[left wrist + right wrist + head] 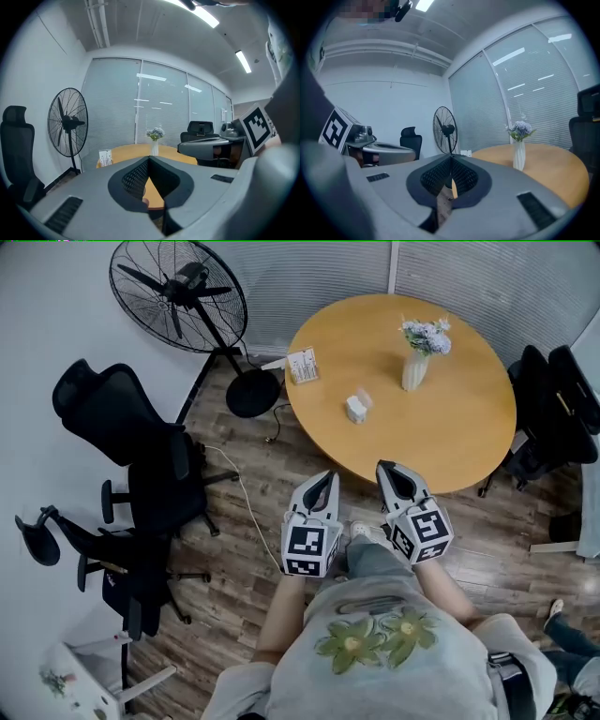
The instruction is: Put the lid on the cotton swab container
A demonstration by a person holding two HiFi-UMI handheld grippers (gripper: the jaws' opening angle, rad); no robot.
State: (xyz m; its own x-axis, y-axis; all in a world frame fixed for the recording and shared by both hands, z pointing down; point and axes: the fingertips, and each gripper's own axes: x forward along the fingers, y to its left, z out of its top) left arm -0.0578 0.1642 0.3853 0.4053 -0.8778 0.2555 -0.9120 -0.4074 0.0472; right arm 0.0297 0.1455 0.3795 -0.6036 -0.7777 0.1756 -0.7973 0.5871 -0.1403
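Here the left gripper [322,478] is clenched and empty, short of the table [328,442]. The container [357,407] sits ahead and a little to its right, well apart; its lid I cannot pick out. The right gripper [387,468] is clenched and empty too. Best step closer and part both jaws before reaching, one steadying the container.

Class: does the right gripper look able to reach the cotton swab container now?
Probably not: the right gripper hangs short of the cotton swab container, by the table's edge; nothing blocks it.
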